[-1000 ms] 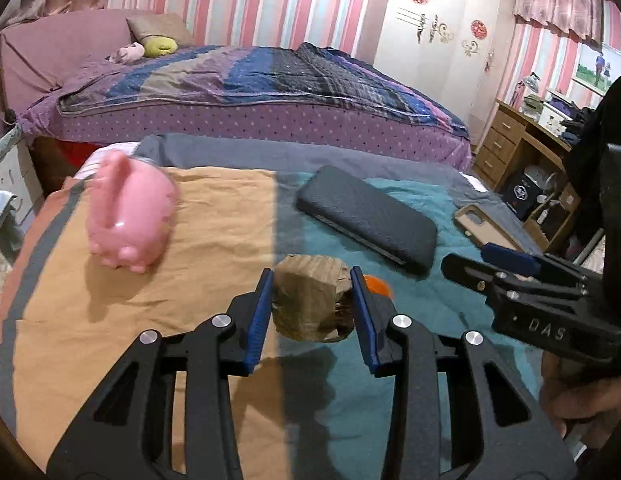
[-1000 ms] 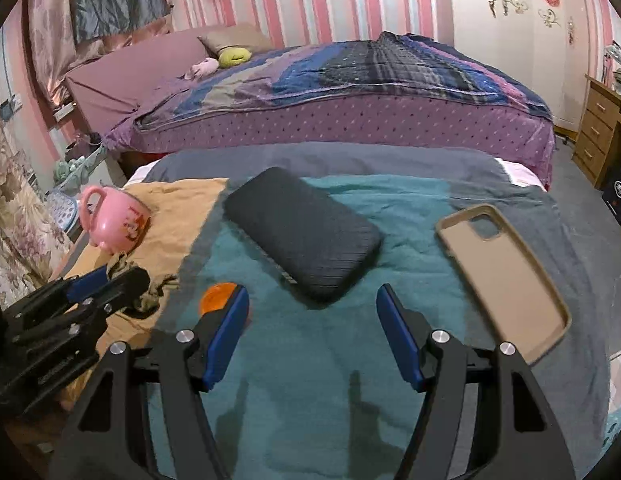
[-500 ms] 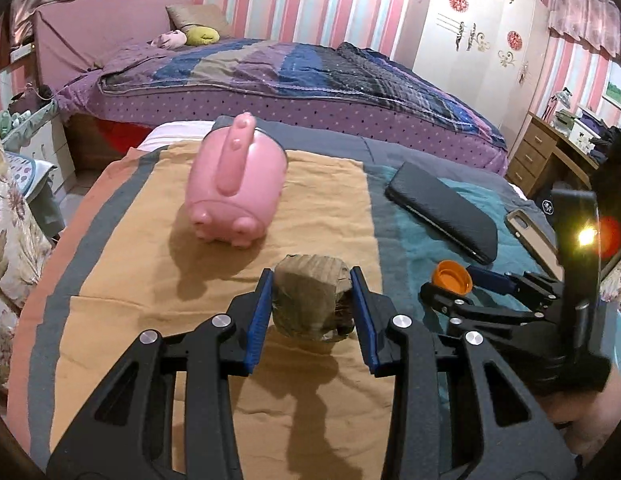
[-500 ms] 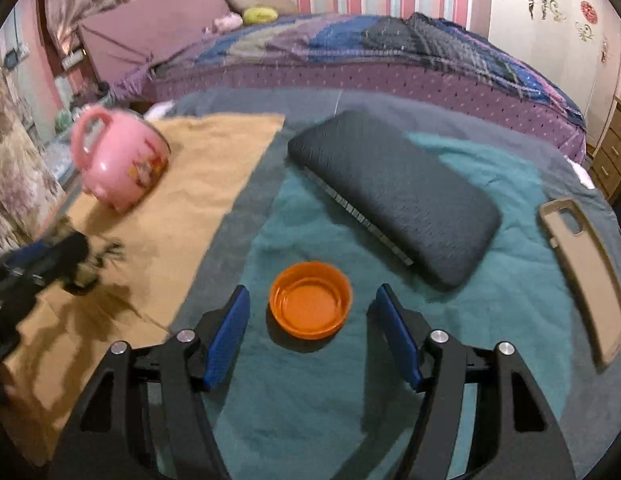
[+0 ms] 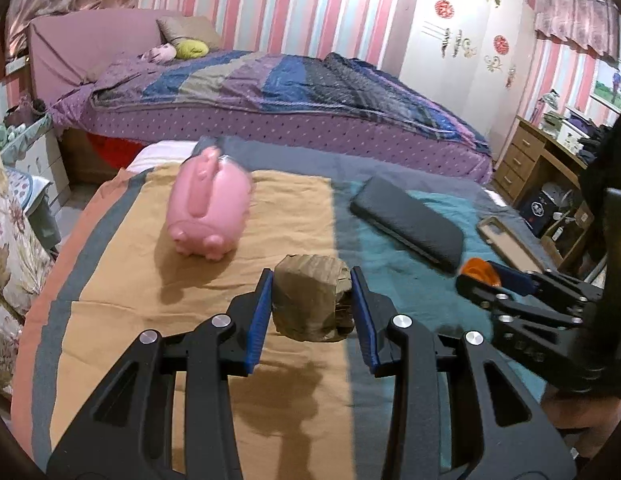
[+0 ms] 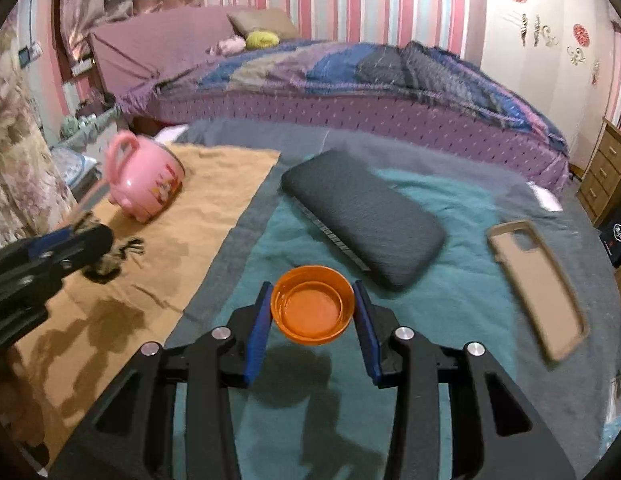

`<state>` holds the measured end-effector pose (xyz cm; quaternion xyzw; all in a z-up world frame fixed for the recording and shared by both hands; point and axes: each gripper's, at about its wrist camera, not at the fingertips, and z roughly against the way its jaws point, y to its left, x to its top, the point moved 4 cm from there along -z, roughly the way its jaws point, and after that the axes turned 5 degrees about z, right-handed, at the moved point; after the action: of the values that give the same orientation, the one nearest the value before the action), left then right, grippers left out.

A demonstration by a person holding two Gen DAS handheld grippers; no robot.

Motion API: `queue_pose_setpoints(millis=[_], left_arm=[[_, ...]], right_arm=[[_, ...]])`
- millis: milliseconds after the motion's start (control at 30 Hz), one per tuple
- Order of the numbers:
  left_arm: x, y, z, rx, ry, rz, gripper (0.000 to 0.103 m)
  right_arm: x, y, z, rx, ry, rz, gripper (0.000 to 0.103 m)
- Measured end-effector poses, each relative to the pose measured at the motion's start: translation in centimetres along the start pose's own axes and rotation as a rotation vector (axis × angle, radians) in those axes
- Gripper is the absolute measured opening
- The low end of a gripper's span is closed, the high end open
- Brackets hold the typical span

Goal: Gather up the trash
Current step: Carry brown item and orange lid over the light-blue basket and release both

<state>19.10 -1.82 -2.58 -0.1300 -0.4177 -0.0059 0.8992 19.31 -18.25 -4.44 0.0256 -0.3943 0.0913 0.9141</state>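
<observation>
My left gripper is shut on a crumpled brown paper wad and holds it above the tan cloth. My right gripper is shut on an orange plastic lid, lifted a little above the teal blanket. In the left wrist view the right gripper sits at the right with the orange lid in it. In the right wrist view the left gripper shows at the left edge with the wad in it.
A pink pig-shaped mug lies on the tan cloth. A dark case and a tan phone case lie on the blanket. A large bed stands behind, a wooden desk at the right.
My right gripper moved over the orange lid, closed on it and lifted it. My left gripper kept the paper wad and shifted left, then back a little to the right.
</observation>
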Motion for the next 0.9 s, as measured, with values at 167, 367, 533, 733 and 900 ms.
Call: queue_pose_setpoints(millis=[167, 367, 533, 733, 900], left_arm=[[-0.4, -3.6, 1.6, -0.035, -0.019, -0.029, 0.037], [-1.6, -9.0, 4.1, -0.106, -0.049, -0.053, 0.037], [-3.1, -15.0, 5.1, -0.183, -0.05, -0.095, 0.037], [-4.7, -21.6, 5.6, -0.28, -0.039, -0.15, 0.037], [-6.6, -26.9, 5.9, -0.352, -0.033, -0.213, 0.038]], right_arm=[[-1.4, -2.5, 4.2, -0.018, -0.046, -0.012, 0.04], [-4.2, -7.0, 9.8, -0.068, -0.107, -0.034, 0.04], [-8.7, -12.8, 14.5, -0.141, -0.126, -0.101, 0.04], [-12.9, -19.0, 18.8, -0.266, -0.155, -0.19, 0.04], [-16.2, -23.4, 21.7, -0.378, -0.185, -0.272, 0.04]])
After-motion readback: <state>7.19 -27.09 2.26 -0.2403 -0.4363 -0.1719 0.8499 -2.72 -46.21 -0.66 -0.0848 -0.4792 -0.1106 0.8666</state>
